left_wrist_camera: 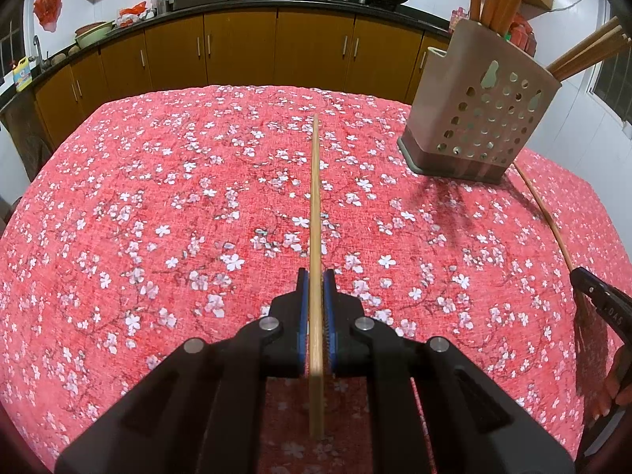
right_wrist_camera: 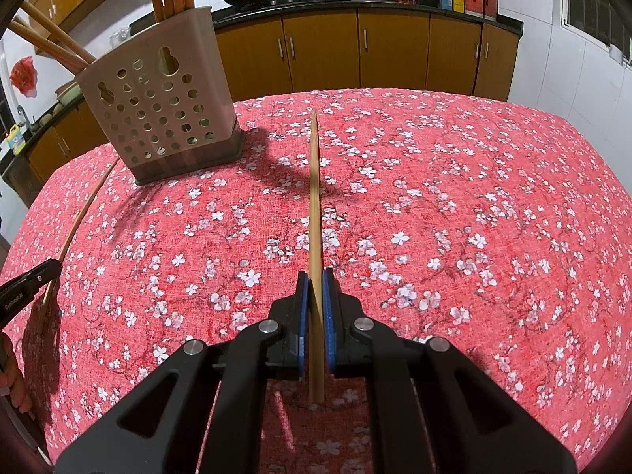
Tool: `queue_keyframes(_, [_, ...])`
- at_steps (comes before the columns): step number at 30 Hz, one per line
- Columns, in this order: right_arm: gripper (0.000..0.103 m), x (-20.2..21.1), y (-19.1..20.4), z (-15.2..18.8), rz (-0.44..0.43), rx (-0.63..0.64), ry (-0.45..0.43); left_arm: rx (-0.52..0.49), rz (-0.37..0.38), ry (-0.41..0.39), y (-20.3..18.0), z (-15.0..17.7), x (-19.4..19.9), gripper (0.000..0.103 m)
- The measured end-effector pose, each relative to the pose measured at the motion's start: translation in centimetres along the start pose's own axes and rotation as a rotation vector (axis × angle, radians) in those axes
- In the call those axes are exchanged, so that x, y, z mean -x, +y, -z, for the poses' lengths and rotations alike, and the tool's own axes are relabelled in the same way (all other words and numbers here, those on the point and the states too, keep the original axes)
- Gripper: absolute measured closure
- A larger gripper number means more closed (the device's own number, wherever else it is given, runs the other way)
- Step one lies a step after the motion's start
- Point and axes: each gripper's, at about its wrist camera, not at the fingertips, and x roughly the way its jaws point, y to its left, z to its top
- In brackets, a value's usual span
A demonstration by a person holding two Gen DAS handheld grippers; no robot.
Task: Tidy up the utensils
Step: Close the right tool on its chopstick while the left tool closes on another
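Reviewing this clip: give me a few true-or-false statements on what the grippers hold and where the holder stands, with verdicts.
1. The left gripper is shut on a chopstick. True.
2. The right gripper is open and holds nothing. False: it is shut on a second chopstick.
3. The utensil holder lies tipped over on the tablecloth. False: it stands upright.
4. Chopsticks already stand in the holder. True.

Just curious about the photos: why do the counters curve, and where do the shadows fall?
Left wrist view: fisheye bends the counter; the holder casts its shadow toward the camera. Right wrist view: same bending; the holder casts its shadow rightward on the tablecloth.
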Motion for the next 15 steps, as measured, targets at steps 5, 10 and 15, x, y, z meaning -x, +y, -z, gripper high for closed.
queue_keyframes(5, [0.095,-0.03,-0.07,0.02,-0.002,0.003,0.001,-0.019,-0.007,0.002,-0.23,-0.08,0.04,0.093])
queue_keyframes(10, [0.095,0.17,-0.17,0.2,-0.006,0.0,0.001,-0.046,-0.019,0.004,-0.48,0.19,0.27,0.093])
queue_keyframes(15, [0.095,0.18,-0.16,0.21,-0.005,0.0,0.001,-0.055,-0.029,0.004,-0.59,0.24,0.24,0.093])
